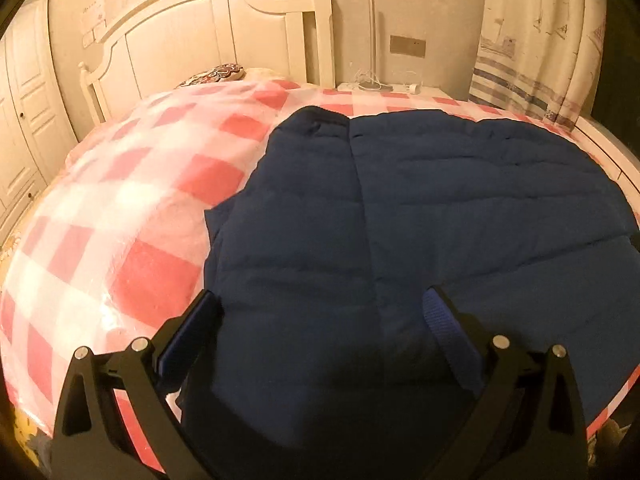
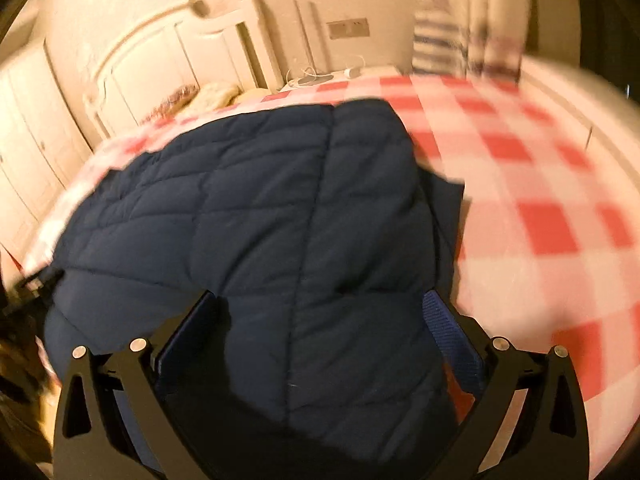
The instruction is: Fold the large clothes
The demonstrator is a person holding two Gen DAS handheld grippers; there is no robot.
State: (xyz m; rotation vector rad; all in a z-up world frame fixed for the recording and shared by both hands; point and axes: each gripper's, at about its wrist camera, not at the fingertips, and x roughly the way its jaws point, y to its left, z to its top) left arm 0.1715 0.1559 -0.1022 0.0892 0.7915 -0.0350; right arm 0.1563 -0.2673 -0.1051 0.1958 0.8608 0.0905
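Navy quilted jacket (image 1: 400,208) lies lengthwise toward the headboard (image 1: 208,32); my left tongs (image 1: 324,308) and right tongs (image 2: 324,308), both spread, hover probably above its near hem.

Warm yellowish light fills a bedroom. A bed (image 1: 120,184) in a red-and-white checked cover stands against a pale wall, its cream headboard (image 1: 208,36) at the far edge. White wardrobe doors (image 1: 24,92) stand left, a patterned curtain (image 1: 532,44) hangs right, beside a nightstand (image 1: 404,90).
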